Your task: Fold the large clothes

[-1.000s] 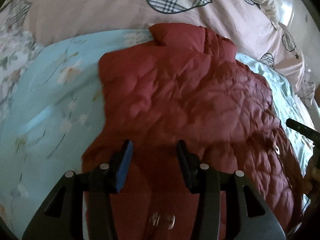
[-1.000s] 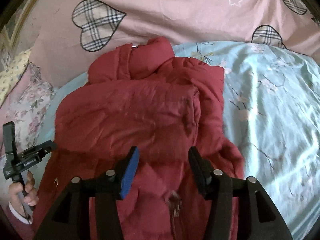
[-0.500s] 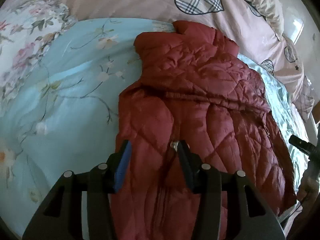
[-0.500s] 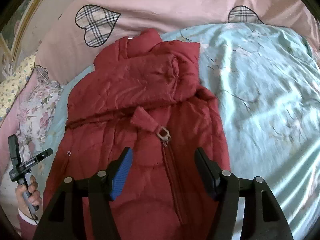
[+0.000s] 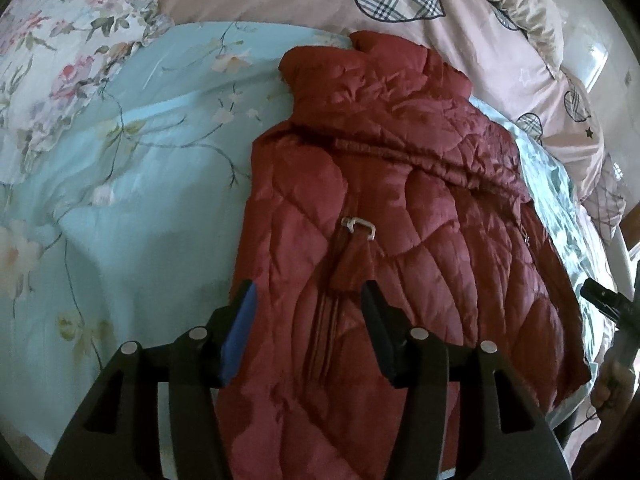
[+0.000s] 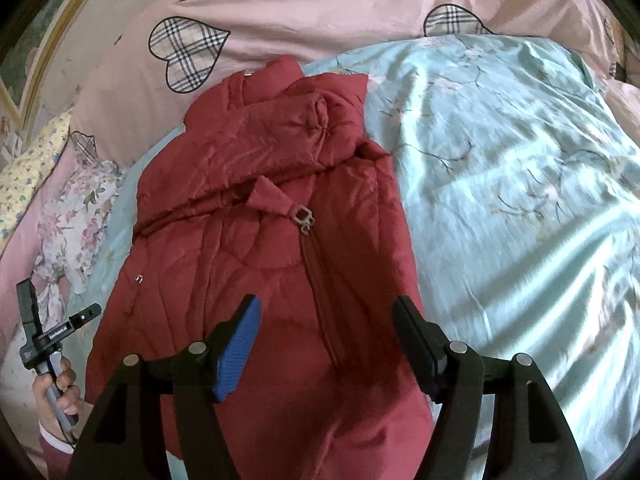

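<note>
Both grippers have pulled back from the red quilted jacket (image 5: 400, 208), which a second ago filled their views; its sleeves now lie folded across the chest, suggesting one fold is finished. The jacket rests on the blue floral quilt (image 6: 520, 184), below and ahead of the open, empty left gripper (image 5: 306, 300) and right gripper (image 6: 326, 312).

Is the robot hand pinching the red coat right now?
No, the right gripper hovers open above the red coat, its fingers spread apart with nothing between them.
</note>
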`<action>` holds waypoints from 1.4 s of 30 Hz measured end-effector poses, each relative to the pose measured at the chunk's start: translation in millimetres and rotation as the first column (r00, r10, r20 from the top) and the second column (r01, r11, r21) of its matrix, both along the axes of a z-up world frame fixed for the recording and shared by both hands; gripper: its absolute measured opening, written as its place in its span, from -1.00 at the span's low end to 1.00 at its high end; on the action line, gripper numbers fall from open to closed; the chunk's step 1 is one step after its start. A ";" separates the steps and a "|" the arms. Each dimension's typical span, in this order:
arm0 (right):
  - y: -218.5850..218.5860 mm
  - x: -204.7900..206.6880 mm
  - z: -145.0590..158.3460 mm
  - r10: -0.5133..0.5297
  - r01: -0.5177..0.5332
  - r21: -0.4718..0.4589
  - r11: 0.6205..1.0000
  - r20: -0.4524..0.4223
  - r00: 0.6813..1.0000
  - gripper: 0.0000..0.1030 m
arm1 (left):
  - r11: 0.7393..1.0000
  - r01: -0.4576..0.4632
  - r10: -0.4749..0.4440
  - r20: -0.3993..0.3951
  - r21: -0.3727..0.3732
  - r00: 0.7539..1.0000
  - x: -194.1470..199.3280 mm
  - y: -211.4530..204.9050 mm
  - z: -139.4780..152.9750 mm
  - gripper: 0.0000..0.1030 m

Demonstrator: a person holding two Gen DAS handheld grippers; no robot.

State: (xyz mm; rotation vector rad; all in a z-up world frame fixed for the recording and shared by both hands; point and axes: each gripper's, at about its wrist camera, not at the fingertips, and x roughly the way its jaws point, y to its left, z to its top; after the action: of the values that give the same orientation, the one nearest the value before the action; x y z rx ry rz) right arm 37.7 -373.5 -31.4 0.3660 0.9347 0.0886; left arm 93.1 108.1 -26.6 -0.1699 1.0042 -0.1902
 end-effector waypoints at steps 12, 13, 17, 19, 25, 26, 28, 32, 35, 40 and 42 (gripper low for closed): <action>-9.7 -35.9 -6.7 -0.032 0.032 -0.007 0.999 -0.027 0.999 0.40 | 1.000 -0.021 0.020 -0.019 -0.002 1.000 -31.9 13.7 -4.5 0.11; -9.4 -38.9 -8.4 -0.031 0.031 -0.005 0.999 -0.032 0.999 0.41 | 1.000 -0.024 0.023 -0.020 -0.003 1.000 -33.8 14.4 -4.6 0.12; -6.5 -50.5 -17.1 -0.022 0.021 -0.009 1.000 -0.061 0.998 0.42 | 1.000 -0.026 0.026 -0.024 -0.001 0.999 -42.1 17.2 -5.4 0.16; -5.2 -55.4 -21.6 -0.017 0.018 0.006 1.000 -0.075 0.997 0.44 | 1.000 -0.027 0.027 -0.025 0.001 0.999 -45.7 18.8 -6.2 0.18; -5.7 -67.9 -32.1 -0.010 0.014 0.036 0.999 -0.104 0.995 0.46 | 0.999 -0.034 0.034 -0.046 -0.015 0.998 -52.8 28.7 -11.2 0.28; -7.3 -69.9 -33.8 -0.012 0.016 0.045 0.999 -0.109 0.994 0.46 | 0.999 -0.034 0.033 -0.050 -0.020 0.998 -54.0 29.5 -12.0 0.28; -9.8 -71.6 -35.5 -0.015 0.022 0.061 0.998 -0.113 0.993 0.46 | 0.999 -0.031 0.029 -0.067 -0.032 0.997 -56.2 31.6 -15.6 0.28; -13.2 -75.7 -38.9 -0.010 0.023 0.098 0.995 -0.125 0.992 0.46 | 0.999 -0.014 0.010 -0.094 -0.045 0.996 -62.5 30.7 -23.6 0.28; -11.8 -79.6 -41.5 0.004 0.012 0.118 0.993 -0.131 0.991 0.46 | 0.999 0.002 -0.006 -0.113 -0.038 0.994 -67.2 27.7 -30.3 0.28; -6.3 -84.3 -42.2 0.020 -0.003 0.127 0.992 -0.132 0.991 0.46 | 0.999 0.027 -0.033 -0.132 -0.045 0.991 -73.9 22.1 -36.4 0.28; -3.9 -86.2 -41.3 0.028 -0.012 0.123 0.992 -0.129 0.991 0.46 | 0.999 0.038 -0.043 -0.131 -0.039 0.990 -76.0 20.3 -36.6 0.28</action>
State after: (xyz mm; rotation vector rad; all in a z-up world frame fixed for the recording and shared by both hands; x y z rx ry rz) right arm -48.5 -377.5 -72.7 0.4796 1.0648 0.1418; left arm 17.1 128.4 -63.2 -0.1972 1.1372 -0.2363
